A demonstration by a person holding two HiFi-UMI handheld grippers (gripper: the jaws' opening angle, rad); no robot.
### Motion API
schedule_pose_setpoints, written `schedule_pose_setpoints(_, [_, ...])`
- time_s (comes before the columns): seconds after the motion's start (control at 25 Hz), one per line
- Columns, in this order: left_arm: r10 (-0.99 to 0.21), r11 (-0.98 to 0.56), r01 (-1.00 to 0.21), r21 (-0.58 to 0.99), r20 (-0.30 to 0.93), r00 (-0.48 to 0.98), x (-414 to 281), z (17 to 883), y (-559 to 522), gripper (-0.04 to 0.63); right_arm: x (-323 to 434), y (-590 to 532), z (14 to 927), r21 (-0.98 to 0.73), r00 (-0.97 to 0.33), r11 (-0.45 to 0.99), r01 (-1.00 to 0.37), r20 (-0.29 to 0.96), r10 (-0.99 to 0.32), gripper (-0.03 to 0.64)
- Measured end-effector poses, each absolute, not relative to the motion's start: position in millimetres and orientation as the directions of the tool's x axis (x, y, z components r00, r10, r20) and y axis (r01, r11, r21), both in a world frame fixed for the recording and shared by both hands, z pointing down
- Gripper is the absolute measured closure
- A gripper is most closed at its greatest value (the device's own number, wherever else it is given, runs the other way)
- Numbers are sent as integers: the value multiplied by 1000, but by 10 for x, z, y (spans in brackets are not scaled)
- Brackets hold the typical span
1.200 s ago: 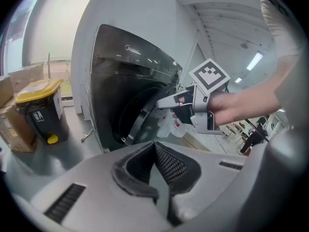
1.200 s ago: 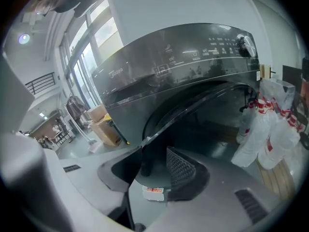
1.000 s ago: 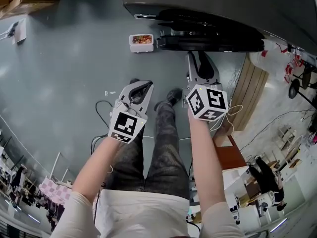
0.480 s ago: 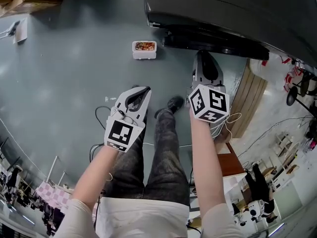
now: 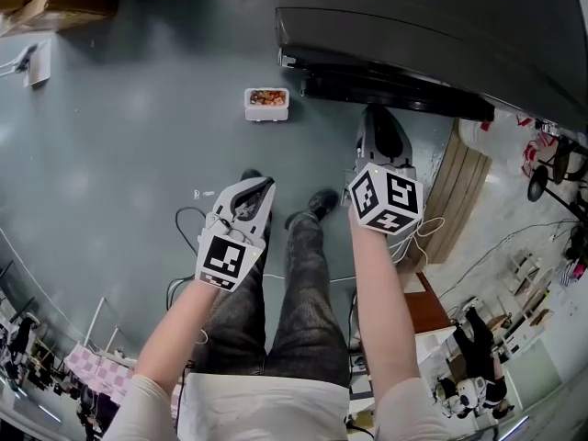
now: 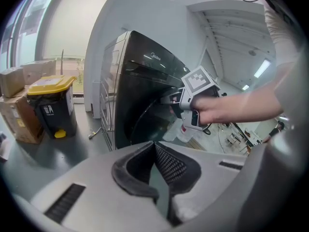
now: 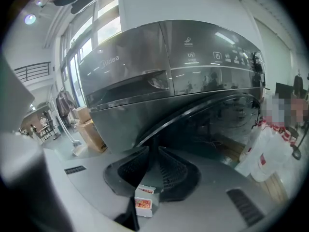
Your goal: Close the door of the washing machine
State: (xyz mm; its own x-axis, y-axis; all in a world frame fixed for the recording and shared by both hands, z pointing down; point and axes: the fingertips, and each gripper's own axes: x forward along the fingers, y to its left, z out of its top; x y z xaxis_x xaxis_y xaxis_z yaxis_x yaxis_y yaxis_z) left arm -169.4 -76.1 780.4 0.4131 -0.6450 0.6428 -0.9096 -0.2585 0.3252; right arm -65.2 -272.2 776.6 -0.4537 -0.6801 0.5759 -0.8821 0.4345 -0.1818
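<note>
The dark grey washing machine [image 5: 432,26] fills the top of the head view, its round door [image 5: 395,93] standing ajar in front of it. My right gripper [image 5: 377,118] reaches up to the door's lower rim. In the right gripper view the curved door [image 7: 212,120] sweeps down to my right gripper [image 7: 153,151], whose jaws are closing with the dark rim between their tips. My left gripper [image 5: 259,185] hangs over the floor, away from the machine. In its own view the left gripper [image 6: 154,146] is shut on nothing, facing the machine [image 6: 140,81].
A white food box [image 5: 266,102] with red contents lies on the grey floor just left of the door. Leaning wooden boards [image 5: 464,182] and a white bag [image 5: 487,122] stand at the right. A yellow-lidded bin [image 6: 50,105] and cardboard boxes [image 6: 19,105] sit left of the machine.
My right gripper's jaws have narrowed and its tip has come up against the door's rim. The door shows as a thinner strip nearer the machine's front. My left gripper has drifted slightly.
</note>
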Motion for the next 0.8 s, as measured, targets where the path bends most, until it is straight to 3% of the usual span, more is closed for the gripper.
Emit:
schedule_pose_setpoints(0.52, [-648,-312,-908,280,636,419,-1769,7664,-680,586,-664,-2743,7735,-142,-456,470,-871,587,-669,561])
schedule_pose_setpoints(0.8, [-668,-400,-888,227,591,452,-1667,7133,-809,587,-575,-2550,7196,-149,-482,488,-860,551,-681,561])
